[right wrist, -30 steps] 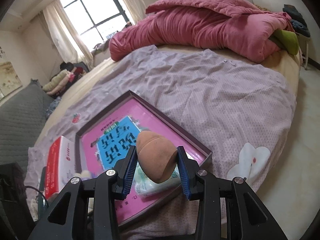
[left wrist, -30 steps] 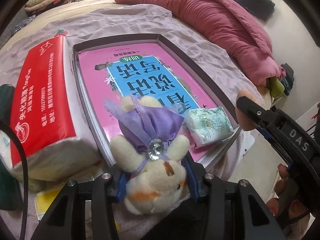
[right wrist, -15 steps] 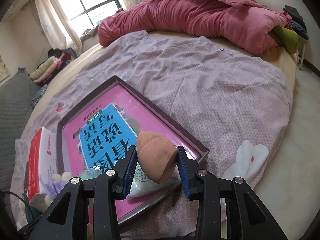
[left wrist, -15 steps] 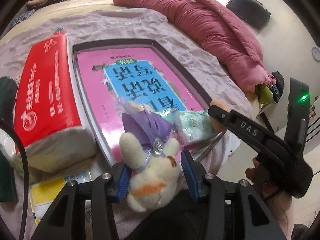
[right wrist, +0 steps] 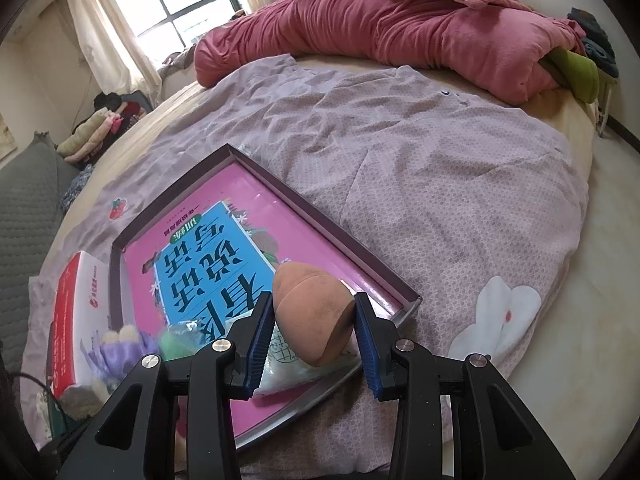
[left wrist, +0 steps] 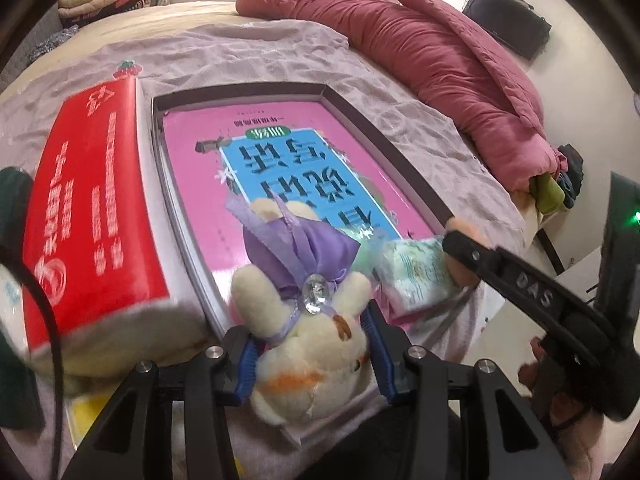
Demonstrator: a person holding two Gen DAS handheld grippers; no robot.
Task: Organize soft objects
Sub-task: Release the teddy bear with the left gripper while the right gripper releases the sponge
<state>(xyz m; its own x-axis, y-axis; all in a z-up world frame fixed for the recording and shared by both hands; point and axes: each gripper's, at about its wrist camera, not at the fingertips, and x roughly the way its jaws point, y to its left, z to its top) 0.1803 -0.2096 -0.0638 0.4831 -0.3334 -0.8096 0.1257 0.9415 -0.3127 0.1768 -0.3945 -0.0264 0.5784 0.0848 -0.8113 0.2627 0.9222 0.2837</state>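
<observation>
My left gripper [left wrist: 310,354] is shut on a cream plush bunny [left wrist: 308,360] in a purple dress, held over the near edge of the dark shallow box [left wrist: 400,152]. My right gripper [right wrist: 312,336] is shut on a brown egg-shaped sponge [right wrist: 314,316], just above a white-green tissue packet [right wrist: 280,368] in the box's near corner [right wrist: 400,300]. In the left wrist view the right gripper [left wrist: 464,248] reaches in beside the packet [left wrist: 412,276]. A pink and blue book [left wrist: 288,168] lies in the box.
A red and white tissue box [left wrist: 92,232] lies left of the dark box on the lilac sheet [right wrist: 420,184]. A rolled pink duvet [right wrist: 400,28] lies along the far side. Folded clothes [right wrist: 92,132] sit far left. The bed edge [right wrist: 580,320] drops off to the right.
My right gripper has come lower and closer over the box's near corner with the sponge. My left gripper has shifted slightly over the box edge, still holding the bunny.
</observation>
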